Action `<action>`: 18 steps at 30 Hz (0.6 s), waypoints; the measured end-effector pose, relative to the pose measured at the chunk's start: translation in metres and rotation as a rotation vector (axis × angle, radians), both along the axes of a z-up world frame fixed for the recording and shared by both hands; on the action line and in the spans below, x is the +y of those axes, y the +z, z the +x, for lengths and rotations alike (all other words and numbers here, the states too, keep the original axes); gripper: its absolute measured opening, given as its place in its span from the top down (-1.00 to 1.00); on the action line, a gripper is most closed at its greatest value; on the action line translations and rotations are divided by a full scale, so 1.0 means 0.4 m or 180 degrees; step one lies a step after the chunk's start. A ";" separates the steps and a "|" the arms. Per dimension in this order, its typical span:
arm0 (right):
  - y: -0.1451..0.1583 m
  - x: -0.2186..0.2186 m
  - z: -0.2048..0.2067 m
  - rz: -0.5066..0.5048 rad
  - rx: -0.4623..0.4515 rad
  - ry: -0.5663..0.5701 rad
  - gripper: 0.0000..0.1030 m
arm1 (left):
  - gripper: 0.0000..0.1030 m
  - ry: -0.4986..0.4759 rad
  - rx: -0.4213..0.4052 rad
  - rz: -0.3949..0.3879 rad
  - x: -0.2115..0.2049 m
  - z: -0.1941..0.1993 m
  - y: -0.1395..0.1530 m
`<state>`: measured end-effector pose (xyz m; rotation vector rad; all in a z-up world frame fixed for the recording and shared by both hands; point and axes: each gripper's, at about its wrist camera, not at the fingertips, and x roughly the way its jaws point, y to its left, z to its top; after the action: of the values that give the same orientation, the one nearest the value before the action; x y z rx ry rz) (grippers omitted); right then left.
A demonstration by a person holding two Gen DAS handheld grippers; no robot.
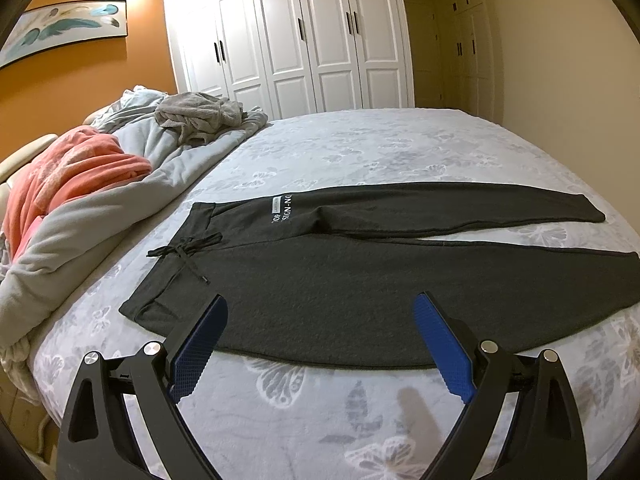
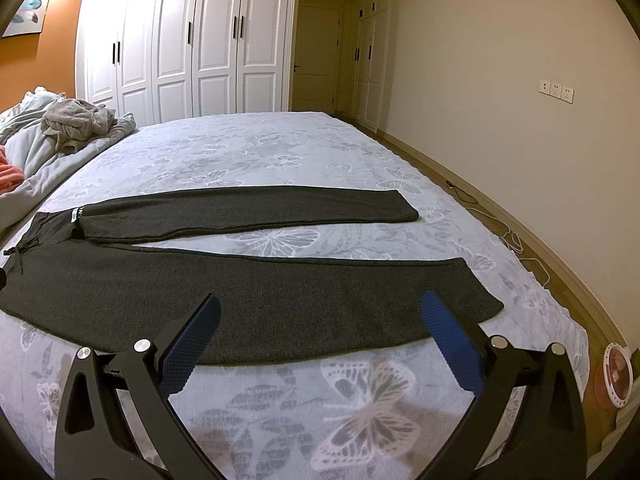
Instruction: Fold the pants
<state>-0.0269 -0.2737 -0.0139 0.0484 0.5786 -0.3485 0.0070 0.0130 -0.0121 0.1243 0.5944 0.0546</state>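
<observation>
Dark grey pants [image 1: 340,280] lie flat on the bed, waistband with drawstring [image 1: 188,248] to the left, both legs spread apart and running right. In the right wrist view the pants [image 2: 280,292] show with the leg cuffs at the right. My left gripper [image 1: 320,304] is open and empty, hovering over the near edge of the near leg close to the waist. My right gripper [image 2: 320,304] is open and empty, hovering over the near leg's lower half, left of its cuff [image 2: 480,292].
The bed [image 1: 360,148] has a grey butterfly-print cover. A heap of grey and pink blankets [image 1: 100,184] and a grey garment [image 1: 200,116] lies along the left. White wardrobes [image 1: 288,40] stand behind. Cables [image 2: 516,240] and a pink round fan [image 2: 616,376] are on the floor at right.
</observation>
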 end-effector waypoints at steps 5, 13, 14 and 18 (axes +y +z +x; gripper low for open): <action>0.001 0.001 0.000 0.0001 0.0008 0.0005 -0.91 | -0.79 0.0006 0.0000 0.0008 0.000 0.001 -0.001; 0.003 0.004 0.000 0.0008 0.0009 0.0014 -0.91 | -0.79 0.0011 0.0001 0.0004 -0.002 0.001 -0.001; 0.002 0.003 0.000 0.0009 0.0008 0.0017 -0.91 | -0.79 0.0008 0.0000 0.0003 -0.001 0.001 0.000; 0.003 0.003 0.001 0.0012 0.0008 0.0019 -0.91 | -0.79 0.0009 0.0002 0.0003 -0.001 0.001 0.000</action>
<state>-0.0265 -0.2726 -0.0129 0.0500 0.5818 -0.3418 0.0075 0.0124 -0.0123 0.1244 0.5952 0.0574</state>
